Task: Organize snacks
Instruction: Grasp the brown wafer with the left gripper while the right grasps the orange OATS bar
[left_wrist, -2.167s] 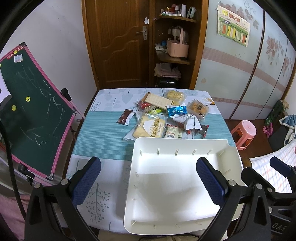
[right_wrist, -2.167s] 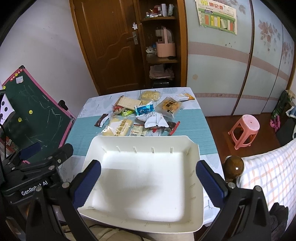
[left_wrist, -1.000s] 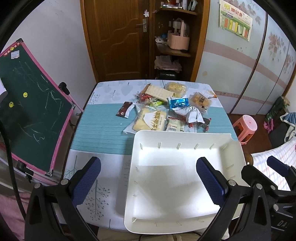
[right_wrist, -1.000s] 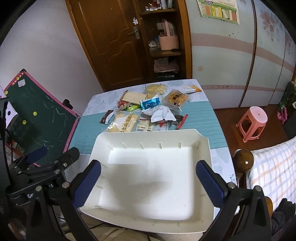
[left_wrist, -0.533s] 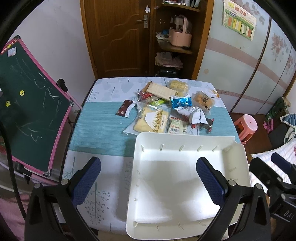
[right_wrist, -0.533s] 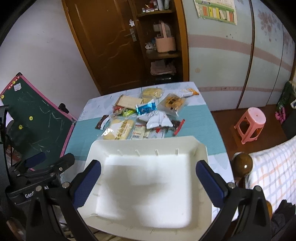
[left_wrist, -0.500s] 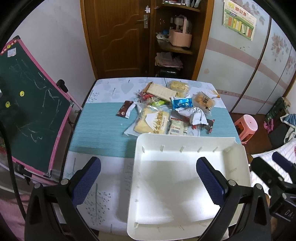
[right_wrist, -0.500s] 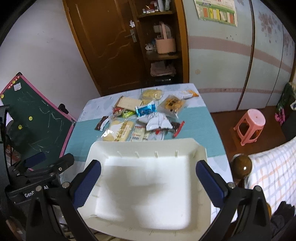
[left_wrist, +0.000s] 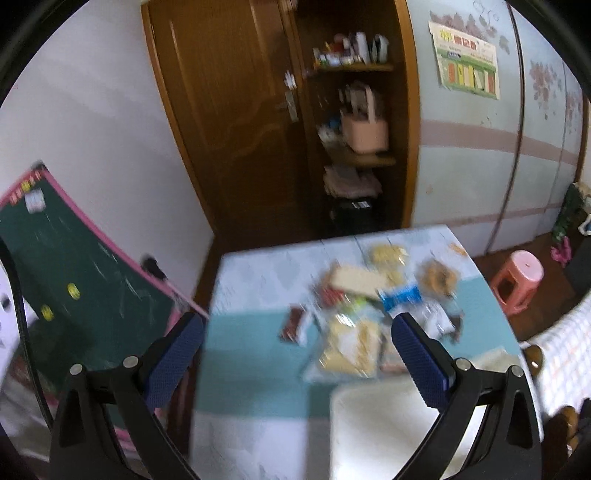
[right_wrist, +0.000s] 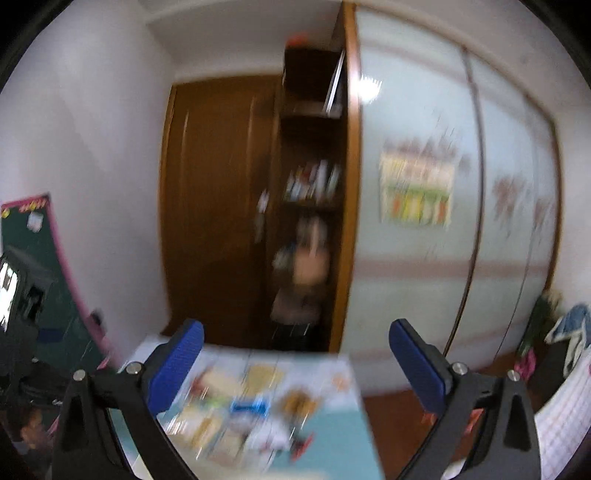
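Both grippers, left (left_wrist: 297, 349) and right (right_wrist: 295, 356), gape wide, holding nothing. Snacks (left_wrist: 373, 306) lie heaped mid-tabletop (left_wrist: 243, 354) beyond the tray (left_wrist: 373, 424) (both views blurred). Step: approach; next, descend onto one packet.

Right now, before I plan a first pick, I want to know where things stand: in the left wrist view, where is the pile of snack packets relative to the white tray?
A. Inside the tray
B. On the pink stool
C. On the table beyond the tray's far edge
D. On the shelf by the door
C: the snack packets lie on the table past the far edge of the white tray, whose visible part holds none.
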